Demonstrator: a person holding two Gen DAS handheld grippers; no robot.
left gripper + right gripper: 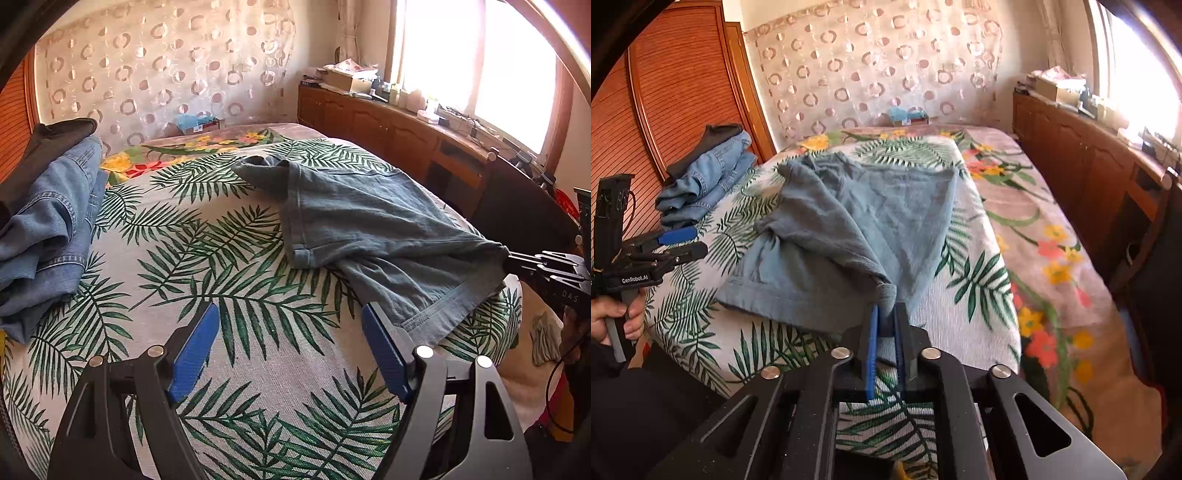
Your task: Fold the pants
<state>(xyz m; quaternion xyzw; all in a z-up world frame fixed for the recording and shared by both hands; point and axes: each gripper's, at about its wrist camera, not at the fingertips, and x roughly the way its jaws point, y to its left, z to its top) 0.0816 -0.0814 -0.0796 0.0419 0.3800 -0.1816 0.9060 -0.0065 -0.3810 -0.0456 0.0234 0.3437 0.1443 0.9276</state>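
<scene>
One pair of grey-blue pants (857, 221), soft and creased with stitched hems, lies on the leaf-print cover (229, 258) of the bed. The right gripper (884, 314) has its blue-padded fingers closed on a bunched corner at the near edge. The left gripper (290, 325) is spread wide and holds nothing. One stack of folded denim (48, 221) sits far left. Only the right view shows the hand (613, 321) on the left gripper's handle.

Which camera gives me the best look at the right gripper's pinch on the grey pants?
The right wrist view: the right gripper is shut on a bunched corner of the grey pants, seen close and centred. The left wrist view shows that pinch only from the side at the frame's edge, beyond the open left gripper.
</scene>
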